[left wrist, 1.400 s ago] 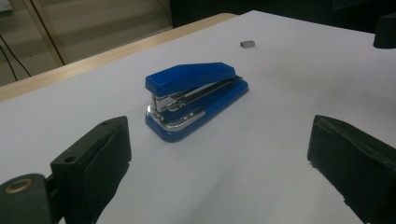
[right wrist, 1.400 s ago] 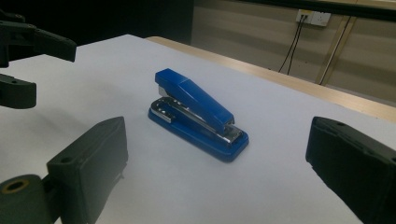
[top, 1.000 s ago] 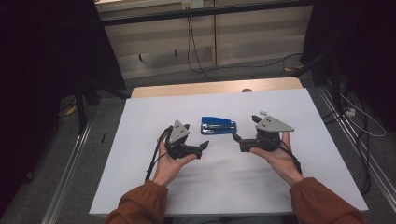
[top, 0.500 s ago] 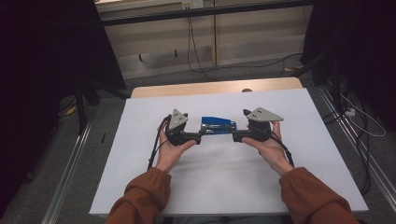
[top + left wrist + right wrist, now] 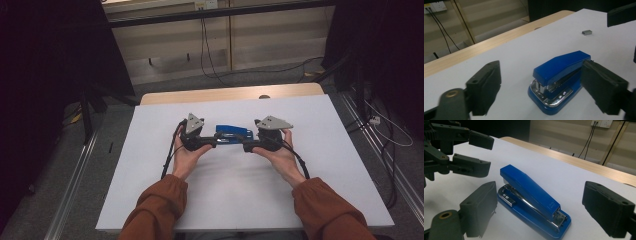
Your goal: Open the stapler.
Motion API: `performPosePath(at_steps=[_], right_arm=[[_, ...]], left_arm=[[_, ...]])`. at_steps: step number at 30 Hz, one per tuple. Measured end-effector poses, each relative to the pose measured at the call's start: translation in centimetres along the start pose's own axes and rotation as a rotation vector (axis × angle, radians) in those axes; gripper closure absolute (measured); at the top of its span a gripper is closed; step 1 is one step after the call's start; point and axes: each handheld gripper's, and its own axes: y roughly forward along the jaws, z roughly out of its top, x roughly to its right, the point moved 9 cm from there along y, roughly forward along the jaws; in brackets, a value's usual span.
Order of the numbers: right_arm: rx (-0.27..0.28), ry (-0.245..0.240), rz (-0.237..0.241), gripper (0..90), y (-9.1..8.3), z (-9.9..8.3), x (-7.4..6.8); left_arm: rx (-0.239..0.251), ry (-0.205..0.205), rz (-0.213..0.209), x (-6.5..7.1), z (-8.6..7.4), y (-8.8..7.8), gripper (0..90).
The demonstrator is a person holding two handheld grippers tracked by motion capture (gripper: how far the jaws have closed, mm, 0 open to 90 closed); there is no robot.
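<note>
Blue stapler flat on white surface, mid-surface, between both claws. Left claw at stapler's left end, jaws just been closing, pads astride stapler nose, not pressing; spread. Right claw at right end, spread, stapler between pads, untouched. Small staple block lying apart on surface.

My sleeves are rust-orange, bunched at the cuffs. Each hand carries a black left gripper and right gripper, topped with a grey three-cornered plate. A black cable trails from each. The blocky matte fingers pivot on a brass-ringed screw.
</note>
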Motion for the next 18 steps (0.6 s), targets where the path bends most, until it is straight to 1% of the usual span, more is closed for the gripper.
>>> performPosePath(at_steps=[1,2,3,4,5,6,7,8,9,11,12,13,14,15,16,17,18], right_arm=[[0.000,0.000,0.000,12.7,0.0,0.0,0.0],[-0.012,-0.004,0.003,12.7,0.0,-0.2,-0.1],[-0.016,0.002,0.005,12.7,0.0,-0.3,-0.1],[-0.022,0.008,0.009,12.6,0.0,-0.4,-0.1],[-0.022,0.008,0.009,12.6,0.0,-0.4,-0.1],[-0.027,0.003,0.011,12.3,0.1,-0.5,-0.2],[-0.036,-0.001,0.012,12.0,0.2,-0.6,-0.2],[-0.044,0.001,0.013,12.0,0.3,-0.8,-0.2],[-0.044,0.001,0.013,12.0,0.3,-0.8,-0.2],[-0.048,0.000,0.012,11.5,0.4,-0.9,-0.3],[-0.047,0.003,0.011,11.5,0.4,-0.9,-0.3],[-0.048,0.001,0.010,11.5,0.4,-0.9,-0.2],[-0.048,0.001,0.010,11.5,0.4,-0.9,-0.2],[-0.050,-0.002,0.010,11.5,0.4,-0.9,-0.3],[-0.053,-0.006,0.011,11.5,0.3,-0.9,-0.3],[-0.053,-0.006,0.010,11.4,0.3,-0.9,-0.3],[-0.053,-0.006,0.010,11.4,0.3,-0.9,-0.3]], left_arm=[[0.001,-0.005,-0.003,0.0,0.0,0.0,23.0],[-0.011,-0.007,-0.008,0.0,-0.1,-0.1,30.4],[-0.011,-0.007,-0.008,0.0,-0.1,-0.1,33.0],[-0.031,0.020,-0.011,0.2,-0.4,0.1,33.7],[-0.031,0.020,-0.011,0.2,-0.4,0.1,36.3],[-0.035,0.022,-0.034,0.4,-0.5,0.1,36.3],[-0.042,0.029,-0.055,0.6,-0.6,0.2,46.7],[-0.044,0.025,-0.066,0.7,-0.7,0.2,50.6],[-0.044,0.025,-0.066,0.7,-0.7,0.2,54.2],[-0.047,0.002,-0.089,0.9,-0.7,0.2,58.0],[-0.053,0.001,-0.109,1.1,-0.8,0.3,60.9],[-0.053,0.001,-0.109,1.1,-0.8,0.3,63.3],[-0.059,0.000,-0.117,1.2,-1.0,0.3,63.3],[-0.067,-0.002,-0.123,1.2,-1.1,0.4,65.4],[-0.074,-0.001,-0.125,1.2,-1.3,0.4,71.0],[-0.076,-0.010,-0.139,1.3,-1.4,0.5,74.5],[-0.084,-0.011,-0.143,1.3,-1.6,0.5,74.5]])
